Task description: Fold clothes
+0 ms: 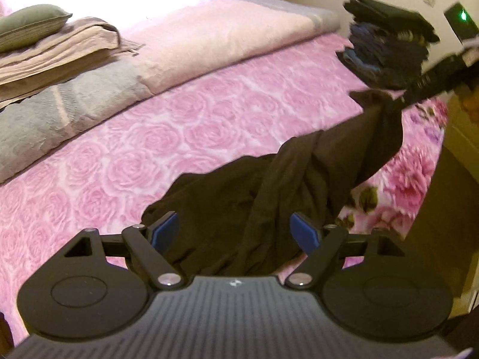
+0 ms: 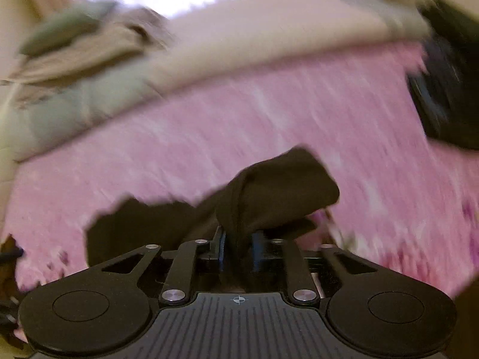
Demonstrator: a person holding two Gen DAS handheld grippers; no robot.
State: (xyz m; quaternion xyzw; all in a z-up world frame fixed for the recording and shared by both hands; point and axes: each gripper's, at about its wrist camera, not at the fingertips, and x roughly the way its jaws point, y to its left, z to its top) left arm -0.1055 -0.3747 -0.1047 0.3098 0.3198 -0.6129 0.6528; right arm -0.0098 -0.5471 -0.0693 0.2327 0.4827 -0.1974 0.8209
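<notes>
Between the left tongs (image 1: pixel 235 233), whose blue pads stand wide apart and released, lies a bunched black garment (image 1: pixel 239 209) on the pink rose bedspread (image 1: pixel 194 119). From there the cloth rises toward the right tongs (image 2: pixel 238 252), narrowly parted with a fold of it between the pads; blur hides whether they press it. Beyond, at far right, sits a stack of folded dark clothes (image 1: pixel 386 45); at far left, folded blankets (image 1: pixel 60 51).

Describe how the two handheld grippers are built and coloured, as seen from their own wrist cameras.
Both the left gripper and right gripper are matte black: a ribbed grey-black central plate bearing a small crosshair mark, round discs on either side, linkage bars with silver rivets, and blue pads on the fingers.
</notes>
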